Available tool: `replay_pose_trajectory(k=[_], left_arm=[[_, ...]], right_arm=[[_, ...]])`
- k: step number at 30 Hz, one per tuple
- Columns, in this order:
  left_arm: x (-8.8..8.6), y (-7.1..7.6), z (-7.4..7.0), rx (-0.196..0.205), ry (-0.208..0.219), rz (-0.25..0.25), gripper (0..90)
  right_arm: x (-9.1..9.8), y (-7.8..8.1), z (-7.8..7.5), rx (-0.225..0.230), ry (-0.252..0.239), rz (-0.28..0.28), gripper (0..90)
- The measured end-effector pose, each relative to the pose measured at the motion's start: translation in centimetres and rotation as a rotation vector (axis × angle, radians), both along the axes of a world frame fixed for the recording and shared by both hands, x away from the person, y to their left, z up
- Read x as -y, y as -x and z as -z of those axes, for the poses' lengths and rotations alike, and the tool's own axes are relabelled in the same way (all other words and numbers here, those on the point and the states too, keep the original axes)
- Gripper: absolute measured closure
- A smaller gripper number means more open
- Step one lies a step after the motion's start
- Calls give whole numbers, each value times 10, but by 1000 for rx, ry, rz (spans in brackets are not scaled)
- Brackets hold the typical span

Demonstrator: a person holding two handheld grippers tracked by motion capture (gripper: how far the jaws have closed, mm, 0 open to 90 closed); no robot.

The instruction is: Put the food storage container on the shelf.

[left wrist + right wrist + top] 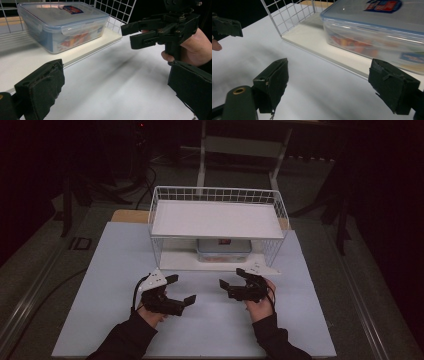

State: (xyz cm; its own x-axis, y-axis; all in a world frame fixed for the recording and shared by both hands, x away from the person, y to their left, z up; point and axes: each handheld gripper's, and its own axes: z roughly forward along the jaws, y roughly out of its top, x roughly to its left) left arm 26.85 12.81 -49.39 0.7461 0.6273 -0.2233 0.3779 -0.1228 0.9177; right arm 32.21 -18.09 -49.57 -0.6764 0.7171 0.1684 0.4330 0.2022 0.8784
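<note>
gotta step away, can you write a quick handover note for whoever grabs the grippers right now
Left gripper: open, empty, over the table in front of the rack.
Right gripper: open, empty, facing the left one.
Clear lidded container: sits on the bottom shelf of the white wire rack, lid on, colourful contents inside; neither gripper touches it.
Done: container looks placed in the rack, both grippers clear of it.
Left: top shelf is bare; probably nothing more to do with the container unless it has to come out.
</note>
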Motion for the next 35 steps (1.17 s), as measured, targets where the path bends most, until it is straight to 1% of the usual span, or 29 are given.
replay_pose_trajectory(k=[2,4,8,10,12,14,16,17,18,19,21,22,23,24,25,26,28,30,31,35], left_arm=[[-1,1,0,0,7,4,9],[-2,3,0,0,4,7,9],[-5,7,0,3,-6,8,9],[-6,8,0,0,-4,10,9],[-7,10,0,3,-7,9,9],[-9,12,1,3,-4,13,9],[-10,14,2,5,-13,18,9],[-10,14,2,5,-13,18,9],[-12,15,3,8,-10,22,9],[-12,16,5,6,-20,25,9],[-13,17,7,4,-27,28,9],[-13,18,9,0,-33,27,9],[-14,18,10,-5,-33,28,9],[-14,18,11,-8,-30,29,9],[-13,18,12,-11,-35,30,9],[-13,18,13,-13,-36,31,9],[-12,17,14,-17,-38,33,9],[-11,17,14,-15,-36,36,9],[-11,18,14,-13,-35,37,9],[-10,17,14,-11,-39,36,9]], right_arm=[[6,4,-1,8,-10,-4,163],[10,9,-1,15,-10,-6,164],[17,21,-2,41,21,-15,162],[21,27,-3,40,18,-23,160],[24,33,-3,47,36,-31,153],[28,39,-3,43,38,-38,153],[32,45,-2,42,44,-40,154],[32,45,-2,42,44,-40,154],[35,47,-2,40,51,-44,154],[38,51,0,43,65,-45,155],[43,54,2,30,67,-43,156],[46,57,3,19,58,-37,156],[48,59,4,11,59,-40,156],[51,61,4,11,70,-39,156],[54,63,3,17,77,-31,156],[57,65,3,22,75,-24,157],[62,67,2,25,78,-15,159],[65,69,4,15,86,-7,160],[66,69,5,8,86,-7,160],[67,68,6,7,89,-10,160]])
